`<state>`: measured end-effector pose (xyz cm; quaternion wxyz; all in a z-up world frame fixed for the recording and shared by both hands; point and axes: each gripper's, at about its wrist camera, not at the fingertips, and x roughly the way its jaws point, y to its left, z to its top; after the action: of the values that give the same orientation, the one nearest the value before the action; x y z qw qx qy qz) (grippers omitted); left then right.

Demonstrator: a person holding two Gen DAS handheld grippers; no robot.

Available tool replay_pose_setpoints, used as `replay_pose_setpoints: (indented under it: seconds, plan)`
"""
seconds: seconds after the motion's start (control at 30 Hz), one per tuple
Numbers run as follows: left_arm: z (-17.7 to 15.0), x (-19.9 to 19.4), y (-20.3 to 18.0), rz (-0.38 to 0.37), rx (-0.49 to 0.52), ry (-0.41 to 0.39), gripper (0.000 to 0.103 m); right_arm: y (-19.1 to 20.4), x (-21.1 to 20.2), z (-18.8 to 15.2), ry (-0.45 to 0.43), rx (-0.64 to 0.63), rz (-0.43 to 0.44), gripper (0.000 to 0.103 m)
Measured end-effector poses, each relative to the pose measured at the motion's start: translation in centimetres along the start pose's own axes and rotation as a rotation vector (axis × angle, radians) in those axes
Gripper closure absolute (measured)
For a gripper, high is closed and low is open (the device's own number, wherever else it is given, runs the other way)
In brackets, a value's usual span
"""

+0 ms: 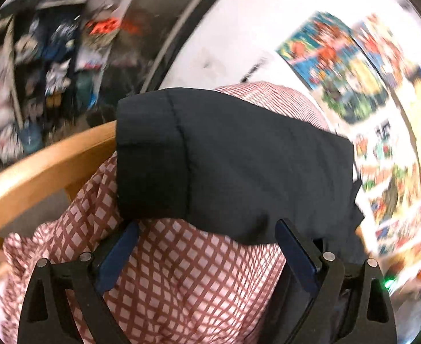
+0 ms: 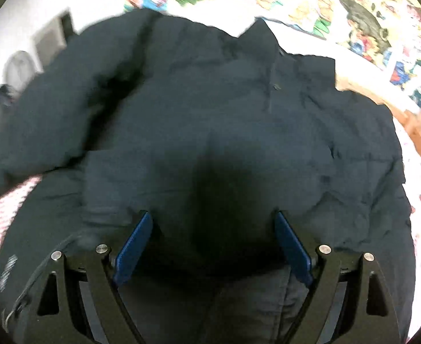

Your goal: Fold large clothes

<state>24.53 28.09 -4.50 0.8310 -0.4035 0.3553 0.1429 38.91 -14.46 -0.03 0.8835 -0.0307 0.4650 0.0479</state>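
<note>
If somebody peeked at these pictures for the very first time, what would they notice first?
The big dark puffy jacket grabs the eye first: it fills almost all of the right wrist view, spread out under the open right tongs. In the left wrist view the open left tongs hang over a red-and-white checked cloth beside a wooden rail. Bright cartoon posters cover the white wall behind.

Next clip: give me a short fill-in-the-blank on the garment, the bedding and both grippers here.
1. The dark jacket is spread over bedding printed with a red and white ____ pattern.
2. The left gripper has its jaws ____, with nothing between them.
3. The right gripper hovers over the jacket with ____ pads.
4. Beside the checked bedding runs a curved ____ frame.

Missing words: checked; open; blue; wooden
</note>
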Motion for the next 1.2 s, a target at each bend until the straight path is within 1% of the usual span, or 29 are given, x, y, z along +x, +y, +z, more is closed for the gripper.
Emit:
replay_pose_setpoints:
  seconds: [0.07,0.1,0.13,0.17,0.2,0.23,0.3,0.33,0.37,0.4,0.43,0.5,0.53,0.6,0.63,0.67,0.7,0.73,0.83,0.9,0.97,1.07,1.1,1.2]
  plan:
    - [0.2,0.6,-0.2,-0.001,-0.037,-0.016,0.008,0.2,1.2,-0.1,0.029,0.007,-0.013,0.018]
    - [0.1,0.5,-0.1,-0.005,-0.051,-0.035,0.011,0.7,2.0,-0.3,0.046,0.001,-0.03,0.015]
    - [0.1,0.5,-0.2,-0.004,-0.059,-0.052,0.021,0.7,2.4,-0.5,0.05,-0.004,-0.038,0.014]
    - [0.0,0.4,-0.2,0.006,-0.063,-0.071,0.028,0.8,2.7,-0.7,0.047,-0.008,-0.047,0.013]
    - [-0.2,0.2,0.0,0.017,-0.06,-0.091,0.044,0.9,3.0,-1.0,0.043,-0.005,-0.054,0.01]
    - [-0.3,0.2,0.0,0.019,-0.058,-0.102,0.056,0.7,3.3,-1.2,0.039,0.004,-0.056,0.009]
    - [-0.5,-0.2,0.7,0.016,-0.064,-0.115,0.069,0.4,3.5,-1.3,0.038,0.02,-0.042,0.008]
    - [-0.5,-0.6,0.8,0.015,-0.063,-0.126,0.073,0.1,3.4,-1.3,0.033,0.032,-0.029,0.008]
    - [-0.5,-1.0,0.7,0.015,-0.048,-0.141,0.075,-0.2,3.0,-1.2,0.028,0.041,-0.02,0.008]
    - [-0.6,-1.7,-0.1,0.022,0.007,-0.165,0.079,-0.5,2.3,-1.3,0.023,0.048,-0.016,0.008]
    - [-0.7,-2.4,-0.9,0.032,0.054,-0.192,0.081,-0.8,1.5,-1.4,0.017,0.054,-0.013,0.008]
    - [-1.3,-4.8,-3.4,0.056,0.19,-0.292,0.082,-1.2,-0.5,-1.9,-0.005,0.065,0.005,0.008]
    - [-1.6,-5.9,-4.7,0.048,0.244,-0.336,0.083,-1.5,-2.1,-2.3,-0.031,0.065,0.035,0.008]
    - [-2.1,-8.0,-7.2,0.018,0.345,-0.408,0.083,-1.9,-5.0,-3.3,-0.073,0.045,0.069,0.008]
    - [-2.4,-9.3,-8.9,-0.01,0.406,-0.441,0.083,-1.9,-5.8,-3.6,-0.09,0.034,0.071,0.008]
    - [-2.6,-10.4,-10.5,-0.056,0.463,-0.464,0.083,-2.2,-7.1,-4.1,-0.112,0.019,0.076,0.008]
    - [-2.8,-11.2,-11.5,-0.093,0.496,-0.471,0.083,-2.8,-8.3,-4.4,-0.133,0.011,0.081,0.008]
    - [-3.1,-12.2,-13.2,-0.153,0.551,-0.473,0.083,-3.3,-9.1,-4.6,-0.148,0.011,0.082,0.008]
    - [-4.5,-14.4,-18.0,-0.29,0.711,-0.457,0.083,-6.5,-12.1,-5.5,-0.216,0.044,0.04,0.008]
    - [-6.1,-15.3,-20.7,-0.358,0.807,-0.43,0.083,-8.5,-14.1,-6.6,-0.253,0.086,0.024,0.008]
    - [-8.5,-15.8,-23.6,-0.423,0.902,-0.386,0.083,-11.2,-16.0,-7.9,-0.288,0.144,0.018,0.008]
    - [-12.0,-15.9,-26.1,-0.495,0.996,-0.319,0.083,-15.2,-18.9,-10.6,-0.332,0.242,0.006,0.008]
    - [-13.8,-15.6,-27.0,-0.522,1.036,-0.28,0.083,-16.3,-19.2,-11.3,-0.337,0.269,0.008,0.008]
    - [-17.7,-14.2,-29.0,-0.546,1.112,-0.163,0.083,-18.8,-19.8,-13.6,-0.339,0.333,0.017,0.008]
